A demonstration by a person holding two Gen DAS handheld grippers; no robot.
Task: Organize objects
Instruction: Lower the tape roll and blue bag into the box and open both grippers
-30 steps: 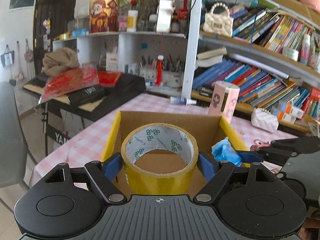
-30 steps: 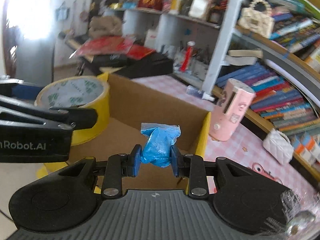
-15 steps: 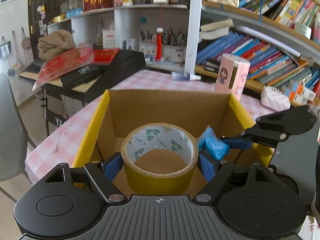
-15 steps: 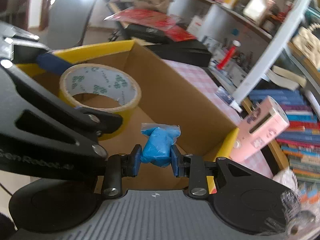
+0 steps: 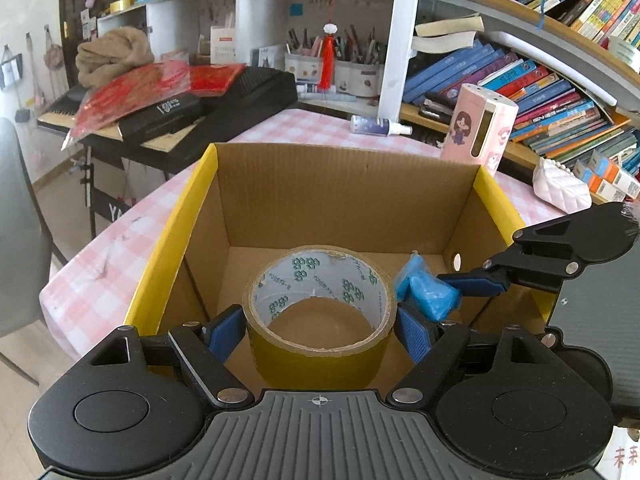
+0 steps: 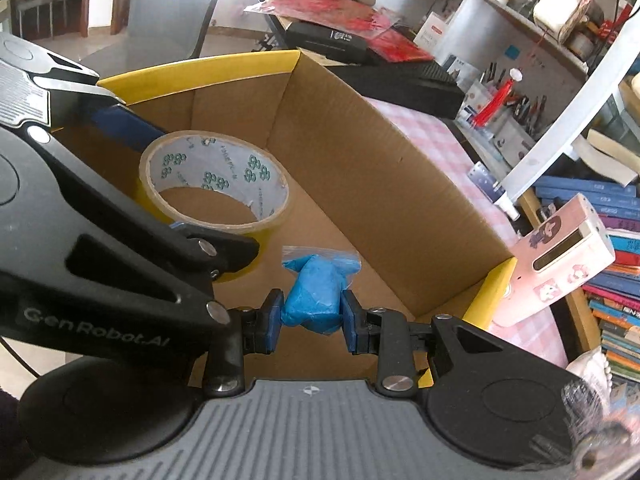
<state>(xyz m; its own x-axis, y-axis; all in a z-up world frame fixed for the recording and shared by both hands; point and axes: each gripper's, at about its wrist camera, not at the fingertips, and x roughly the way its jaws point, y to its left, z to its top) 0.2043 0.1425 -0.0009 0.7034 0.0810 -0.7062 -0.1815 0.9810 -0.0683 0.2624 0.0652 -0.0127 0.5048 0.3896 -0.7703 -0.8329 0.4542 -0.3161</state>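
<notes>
I am holding both tools over the open box [image 5: 344, 200], which is sitting on the pink-checked desk [image 5: 120, 248]. My left tool [image 5: 320, 330] is pinching the tape roll [image 5: 320, 308] across its outer wall, one blue pad on each side, jaws standing wide because the roll is wide; the roll is hanging inside the box mouth, core axis tilted toward the camera, and I cannot tell whether it is touching the floor of the box. My right tool [image 6: 308, 316] is pressed together on the blue bag [image 6: 316, 292], a small zip pouch stuffed with something blue, pads squeezing its lower body while the clear sealed top is sticking up free. From the left wrist view the bag [image 5: 426, 294] is sitting just beside the roll's right edge, nearly touching it. Handling notes: the roll is looking stiff and fairly weighty for its size, with a slick yellow outer face, so I am judging the grip across the wall as sound only while the pads are staying square; a hold through the core would be the safer alternative. The bag is looking soft, light and crushable, its plastic skin slippery; taking it low on the bulk, as now, is better than by the thin top flap. Both things are already within the box walls, so I am judging the next need as a gentle lowering and release, watching that the two tools are not knocking each other, since the right tool is crowding the left one's right finger [image 5: 416, 332].
</notes>
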